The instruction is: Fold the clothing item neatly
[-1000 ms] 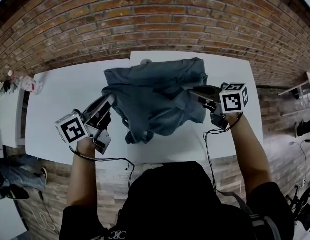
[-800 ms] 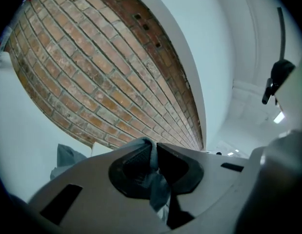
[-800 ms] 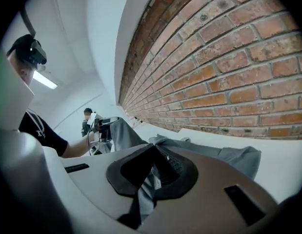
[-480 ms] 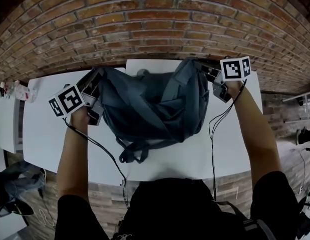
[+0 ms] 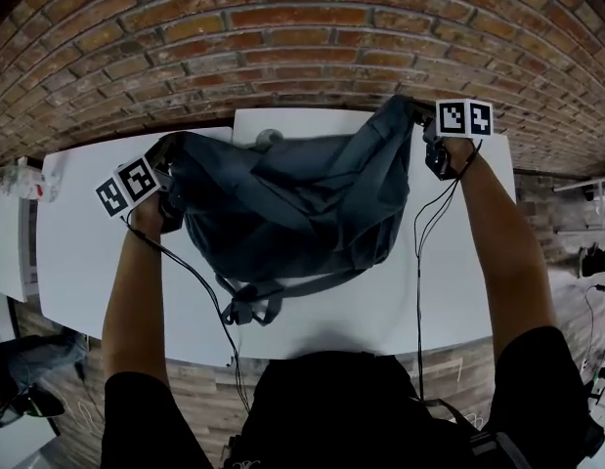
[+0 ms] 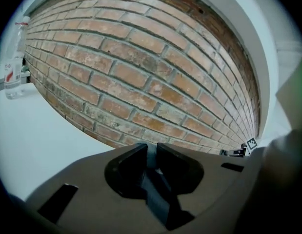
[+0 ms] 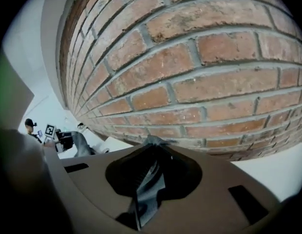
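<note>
Both hands have swung out from near my body to the far edge of the white table (image 5: 97, 262), right up against the brick wall (image 5: 282, 37), and they've dropped a bit too. The clothing item (image 5: 282, 213), dark blue-grey, went with them. A second ago it was bunched mid-table; now it's strung between the two grippers and draped back toward me, its lower part resting on the table. My left gripper (image 6: 151, 154) has its jaws nearly together, pinching a thin fold of the cloth. My right gripper (image 7: 153, 155) is clamped tight on another edge, with fabric sticking out past the tips. A loose twisted piece (image 5: 248, 306) trails at the near side, probably a sleeve or tie; it's too crumpled to tell. My read is that this is the spread-out step: the garment is pulled wide but still rumpled, so no fold has been made yet. It needs laying flat and smoothing before folding.
</note>
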